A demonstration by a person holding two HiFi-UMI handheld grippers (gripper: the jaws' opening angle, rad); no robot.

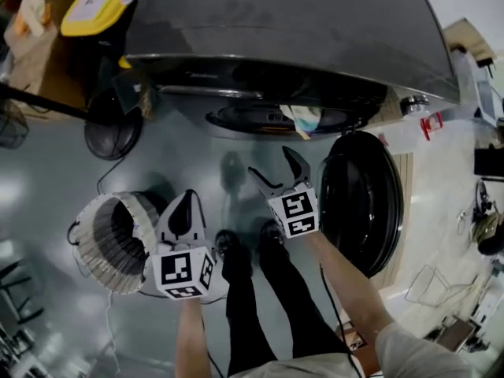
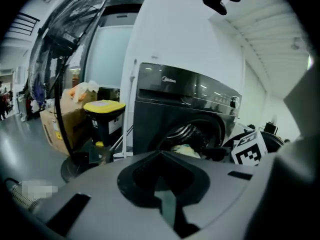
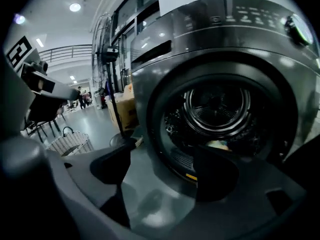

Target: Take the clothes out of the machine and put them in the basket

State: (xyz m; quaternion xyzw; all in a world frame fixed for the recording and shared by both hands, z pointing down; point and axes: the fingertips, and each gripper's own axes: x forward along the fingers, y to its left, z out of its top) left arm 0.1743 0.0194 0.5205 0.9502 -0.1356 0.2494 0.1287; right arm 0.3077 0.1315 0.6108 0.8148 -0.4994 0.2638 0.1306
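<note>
the basket (image 1: 143,235) is being left on the floor at the far left, just beside the left gripper (image 1: 187,197), which is being kept clenched on nothing. the right gripper (image 1: 272,161) is being held spread wide and empty, aimed at the drum. the clothes (image 1: 303,118) are being seen inside the machine (image 1: 283,30). they're probably best pinched at a thick fold, clear of the open door (image 1: 362,203). counted: one basket, two grippers, one machine, one door, one visible bundle.

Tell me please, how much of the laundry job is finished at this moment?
Done: the machine door stands open. In hand: nothing; the right gripper is open and empty, the left gripper shut. Remaining: the clothes lie in the drum, and the basket shows none.
</note>
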